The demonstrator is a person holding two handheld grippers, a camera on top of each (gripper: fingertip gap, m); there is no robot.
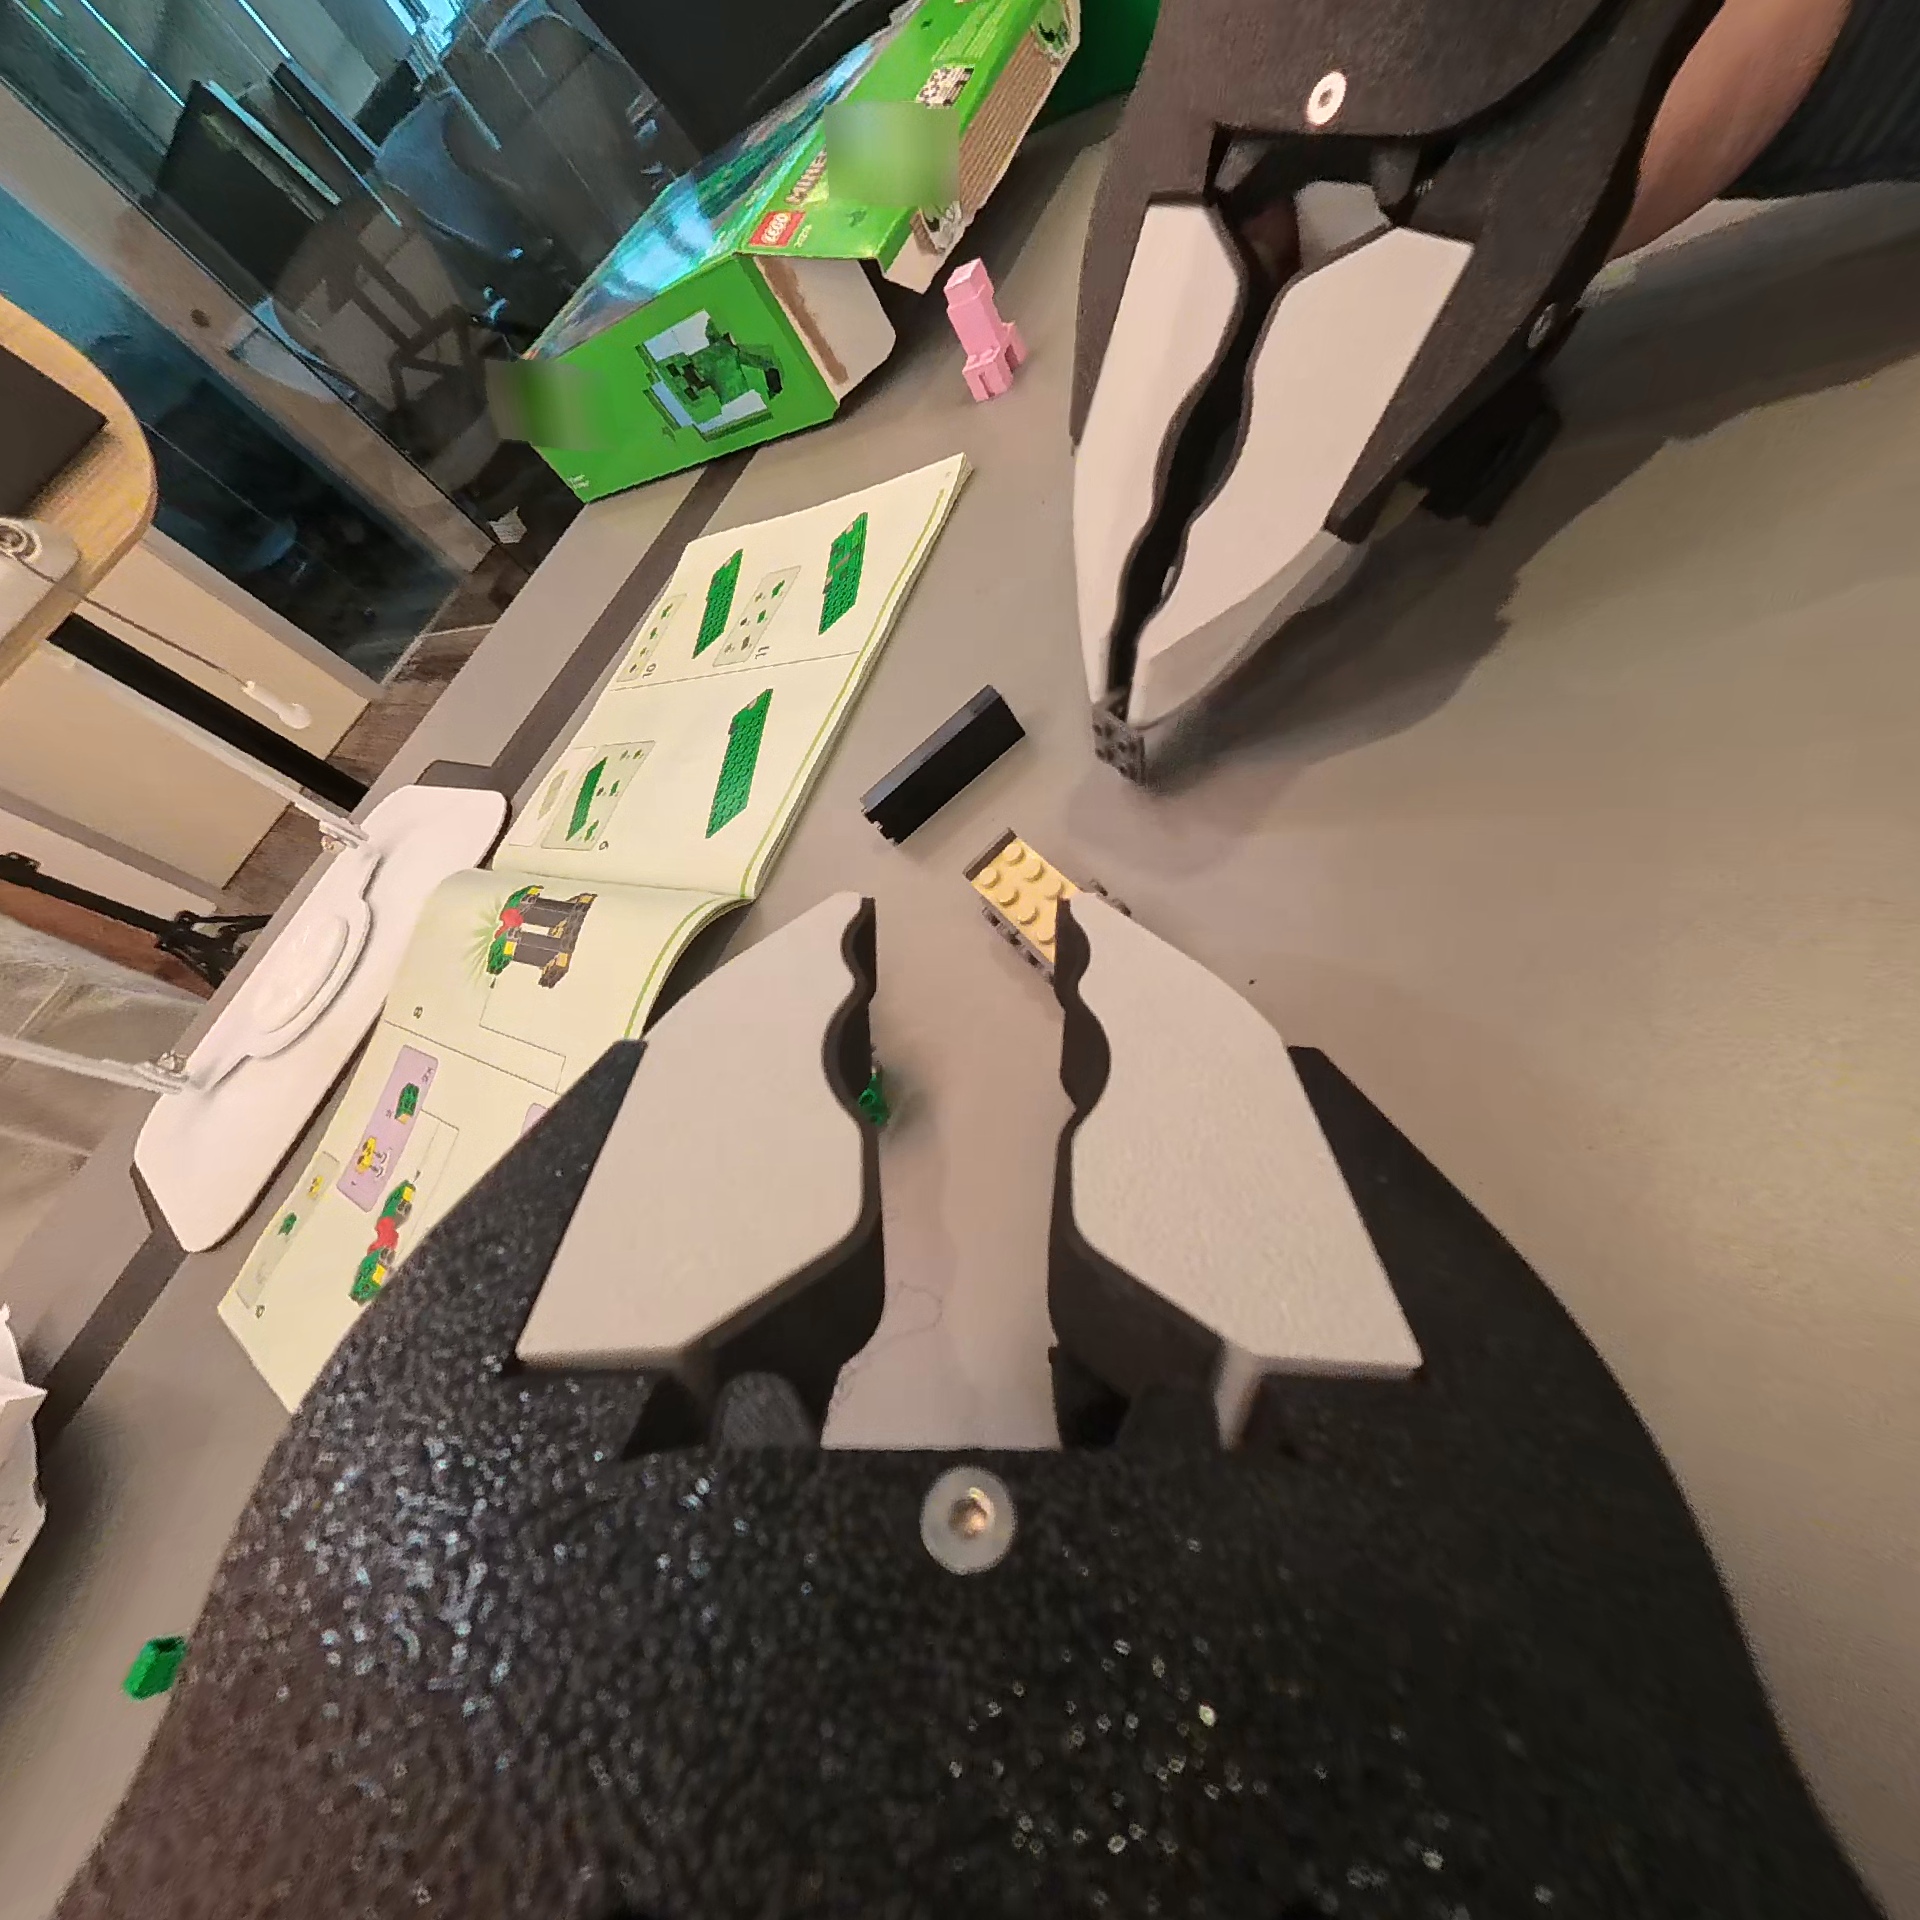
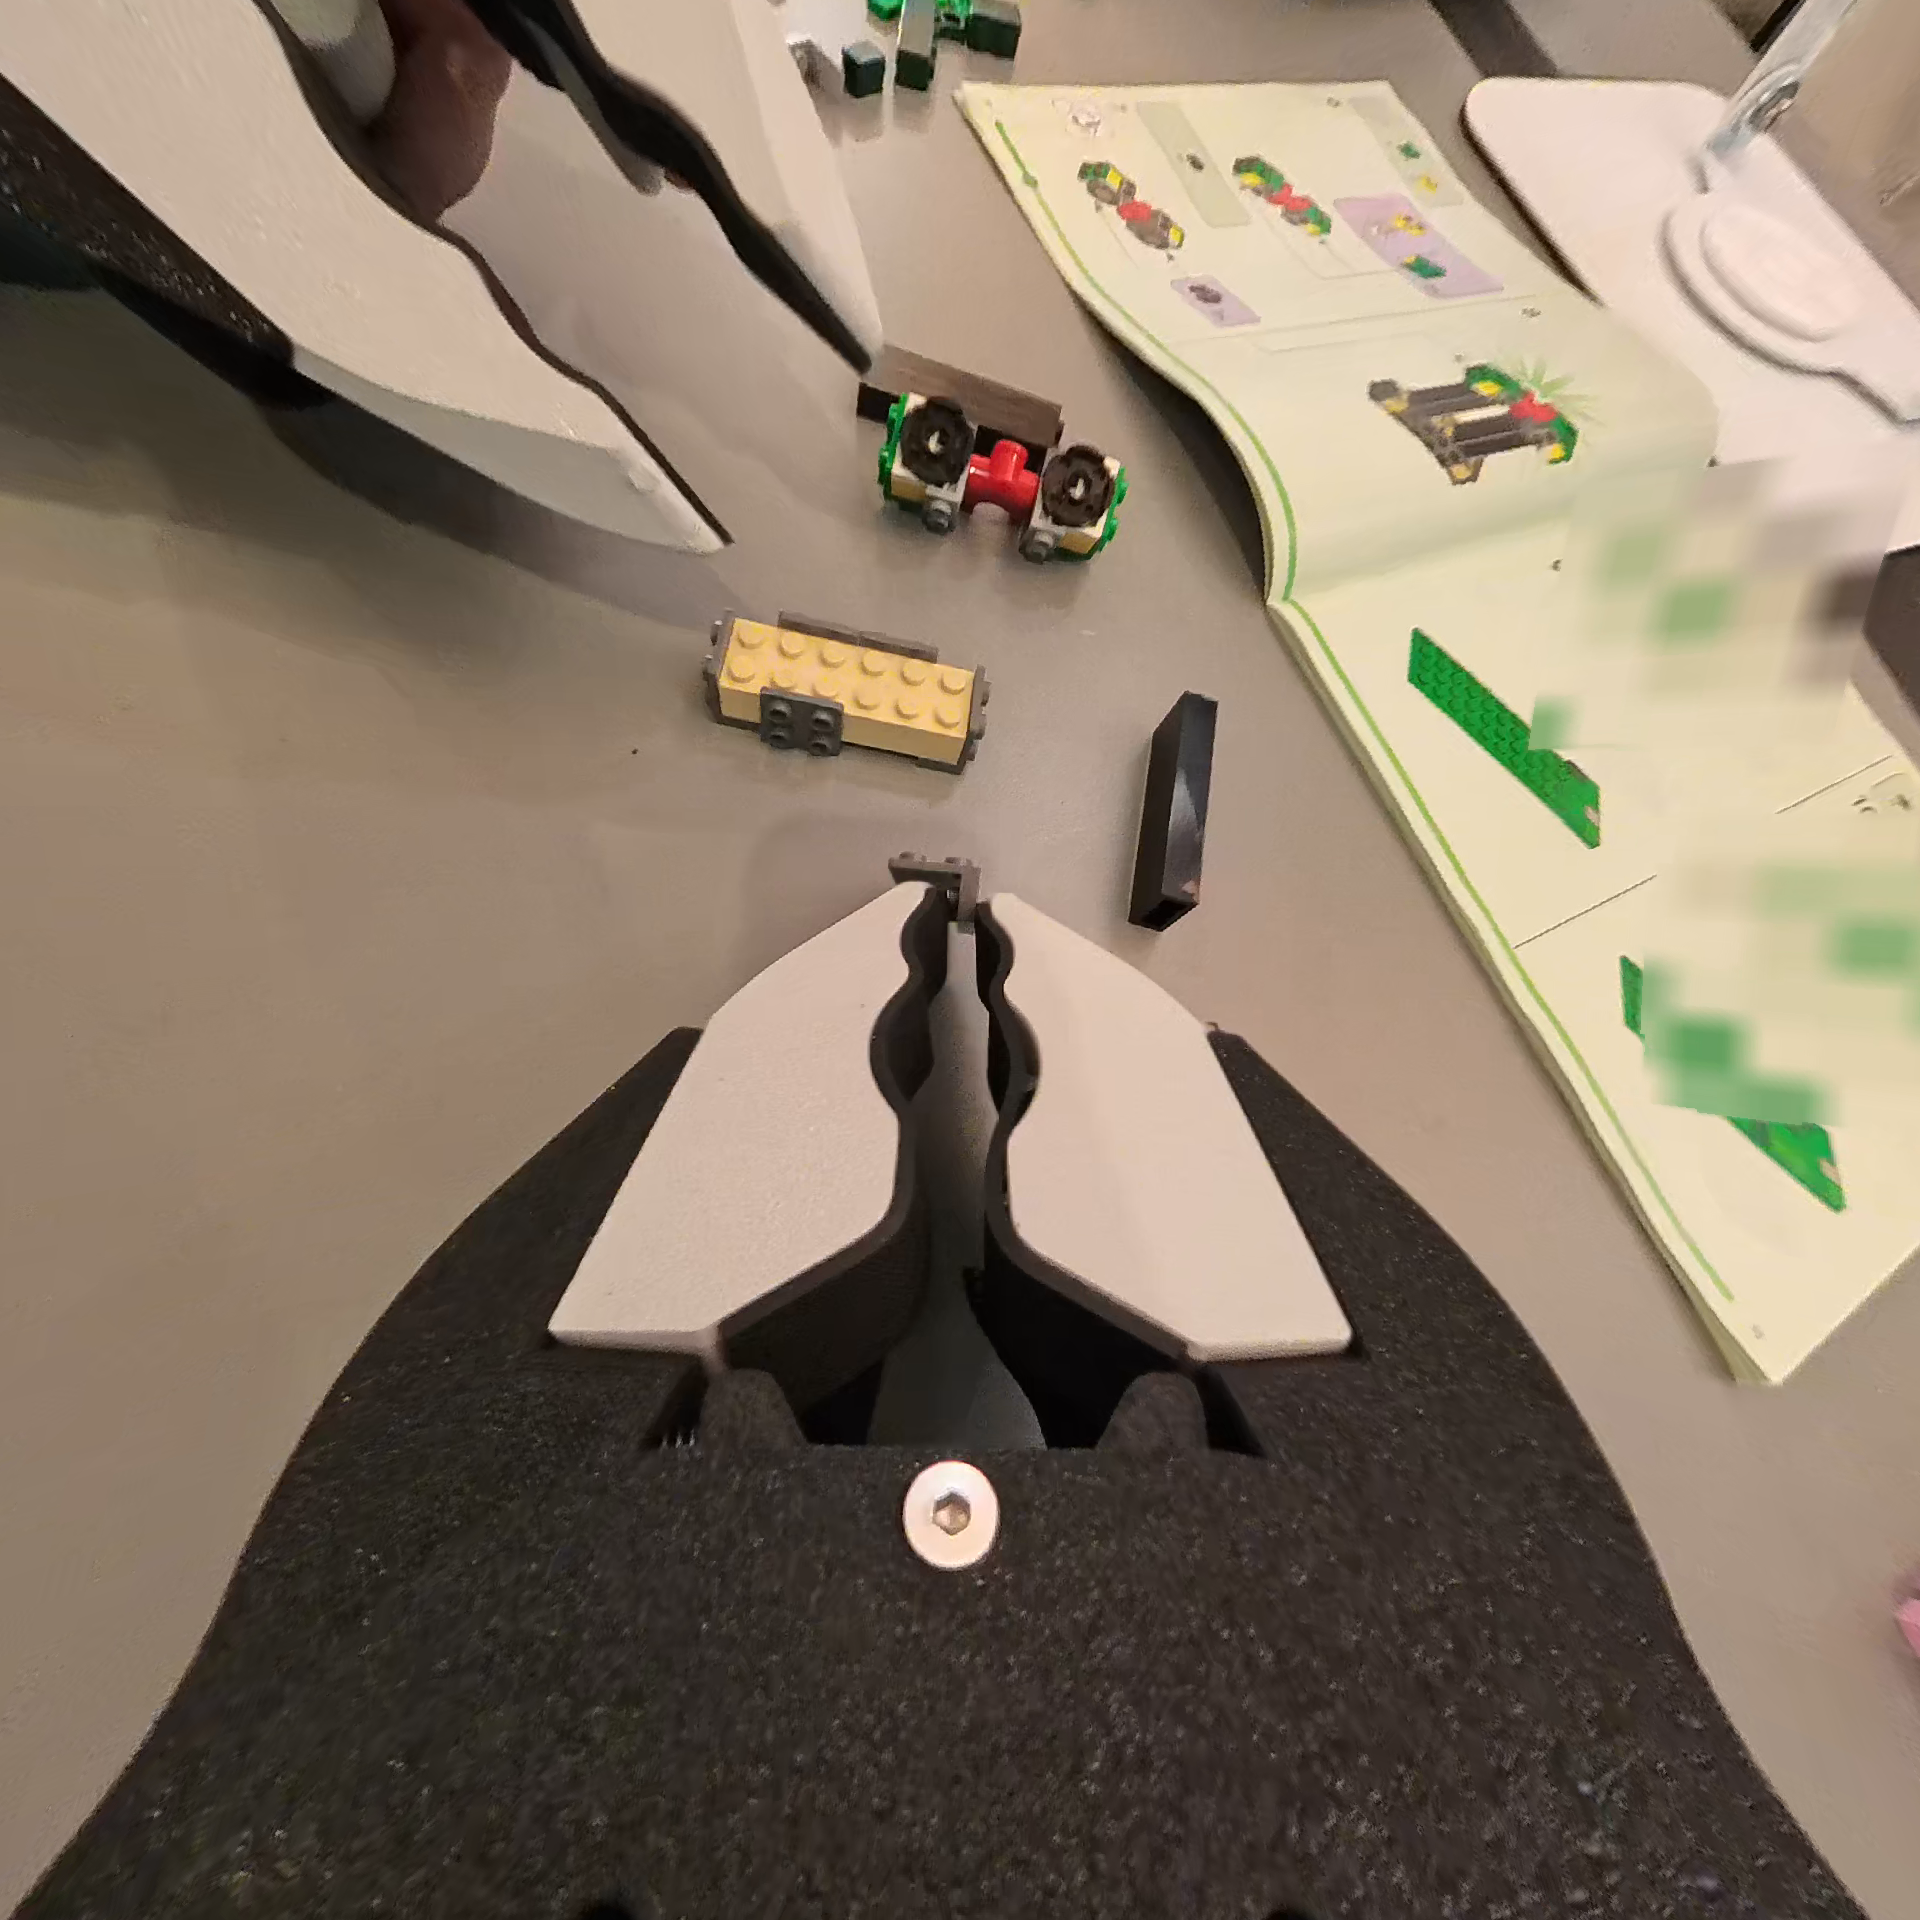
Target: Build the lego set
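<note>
Green cardboard at upper left of the left wrist view: the set's box [image 1: 727,312] lies on its side on the grey table [image 1: 1558,1039], its printing left unread here. Just below it, the open instruction booklet [image 1: 727,675] shows numbered building steps. At centre, a black brick [image 1: 943,764] lies flat, and the left gripper [image 1: 966,925] hangs with fingers apart, the tan studded brick [image 1: 1023,894] peeking out just beyond its right fingertip. Over in the right wrist view, the right gripper [image 2: 951,899] pinches a small grey bracket piece [image 2: 940,873] at its tips. That tan brick [image 2: 847,691] sits just ahead, the red-and-green assembly [image 2: 1003,473] farther up, the booklet [image 2: 1455,520] at right.
</note>
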